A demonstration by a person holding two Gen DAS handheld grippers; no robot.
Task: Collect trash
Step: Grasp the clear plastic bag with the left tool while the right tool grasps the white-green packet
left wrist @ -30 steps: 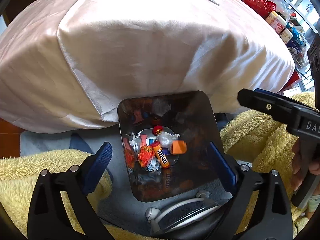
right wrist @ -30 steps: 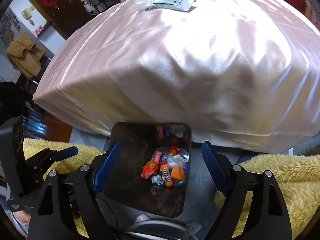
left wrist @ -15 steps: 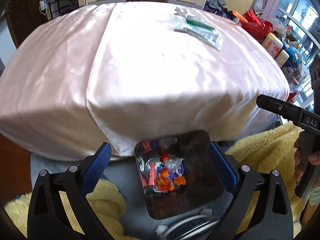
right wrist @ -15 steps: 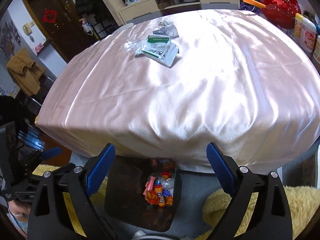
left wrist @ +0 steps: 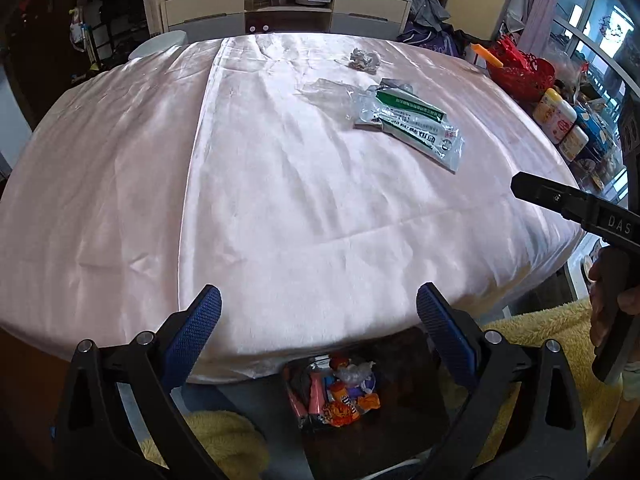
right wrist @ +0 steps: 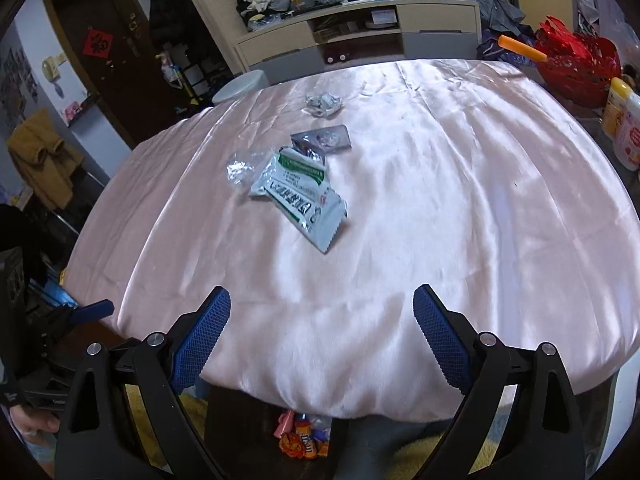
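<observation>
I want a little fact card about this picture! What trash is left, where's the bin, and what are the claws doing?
table: pink satin cloth
trash on table: green-and-white wrapper, clear plastic scrap, small silvery packet, crumpled wrapper ball
bin: dark bin under the near edge, holding candy wrappers
left claw: open, empty
right claw: open, empty

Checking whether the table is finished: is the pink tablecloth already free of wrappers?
No: a green-and-white wrapper, a clear plastic bag and a crumpled wrapper lie on the pink tablecloth.
</observation>
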